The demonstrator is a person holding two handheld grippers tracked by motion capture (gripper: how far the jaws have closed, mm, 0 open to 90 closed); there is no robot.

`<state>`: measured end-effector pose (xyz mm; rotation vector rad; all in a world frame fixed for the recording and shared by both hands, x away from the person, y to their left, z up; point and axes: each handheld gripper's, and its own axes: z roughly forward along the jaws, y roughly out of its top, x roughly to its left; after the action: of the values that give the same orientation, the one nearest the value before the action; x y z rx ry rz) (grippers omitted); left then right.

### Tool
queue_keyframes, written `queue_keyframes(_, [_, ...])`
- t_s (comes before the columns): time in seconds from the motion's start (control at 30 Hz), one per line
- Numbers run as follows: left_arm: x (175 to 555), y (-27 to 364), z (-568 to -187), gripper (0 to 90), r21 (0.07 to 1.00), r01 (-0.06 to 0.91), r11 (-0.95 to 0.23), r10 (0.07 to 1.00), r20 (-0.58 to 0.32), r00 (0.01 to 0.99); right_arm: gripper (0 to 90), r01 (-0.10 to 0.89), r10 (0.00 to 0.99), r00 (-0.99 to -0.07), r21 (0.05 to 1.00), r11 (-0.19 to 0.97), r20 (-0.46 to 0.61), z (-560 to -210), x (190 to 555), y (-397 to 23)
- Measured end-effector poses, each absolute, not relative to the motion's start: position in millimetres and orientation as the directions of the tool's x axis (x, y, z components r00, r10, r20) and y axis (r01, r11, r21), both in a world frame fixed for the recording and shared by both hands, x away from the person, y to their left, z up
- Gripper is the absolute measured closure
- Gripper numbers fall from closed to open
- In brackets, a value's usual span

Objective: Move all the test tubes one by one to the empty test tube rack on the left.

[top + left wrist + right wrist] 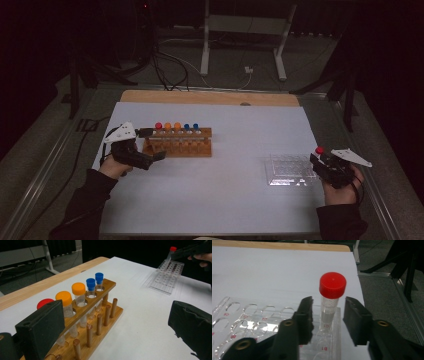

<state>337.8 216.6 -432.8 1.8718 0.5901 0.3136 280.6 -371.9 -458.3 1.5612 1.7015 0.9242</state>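
a: red-capped clear plastic tube (329, 302) stands upright in a corner hole of the clear acrylic rack (242, 320), between the black pads of the right tongs (328, 320). the right gripper view shows a gap on each side of it, so the tongs are open around it, not pressing.

b: the high view only gives a red dot at the rack's right edge, near the table's right side. and the left tongs (117, 332)?

a: open wide, nothing between them. their own view looks along the wooden peg rack (95, 320), which holds a red-capped tube (45, 303), two orange-capped tubes (72, 295) and two blue-capped tubes (95, 281), all upright in a row.

b: from above, the left tongs sit just beside that rack's left end.

a: the acrylic rack carries small red letter-and-number labels by its round holes; no other view resolves those.

b: surface?

a: a white sheet over a pale wooden table (210, 97). the room is dark, with grey carpet, trailing cables and a white metal frame (245, 30) behind.
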Motion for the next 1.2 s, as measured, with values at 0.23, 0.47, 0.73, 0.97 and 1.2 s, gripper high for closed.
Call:
queue_keyframes(0.23, [338,217,-433,1.6,0.926,0.249,-0.284,0.537,-0.062,0.841,73.6,0.552,0.996,-0.093,0.832,0.054,-0.003,-461,284,-372])
queue_keyframes(0.47, [338,216,-433,1.6,0.925,0.252,-0.284,0.538,-0.063,0.84,74.7,0.541,0.995,-0.098,0.839,0.059,-0.007,-454,281,-372])
queue_keyframes(0.73, [337,215,-430,1.6,0.926,0.245,-0.288,0.532,-0.058,0.845,74.8,0.47,0.992,-0.109,0.877,0.104,-0.059,-428,268,-366])
queue_keyframes(0.97, [336,214,-428,1.6,0.925,0.242,-0.292,0.53,-0.054,0.846,74.7,0.417,0.988,-0.135,0.9,0.125,-0.075,-411,259,-356])
queue_keyframes(1.2, [333,208,-425,1.6,0.926,0.239,-0.292,0.524,-0.054,0.85,74.8,0.355,0.97,-0.221,0.918,0.175,-0.099,-394,251,-330])
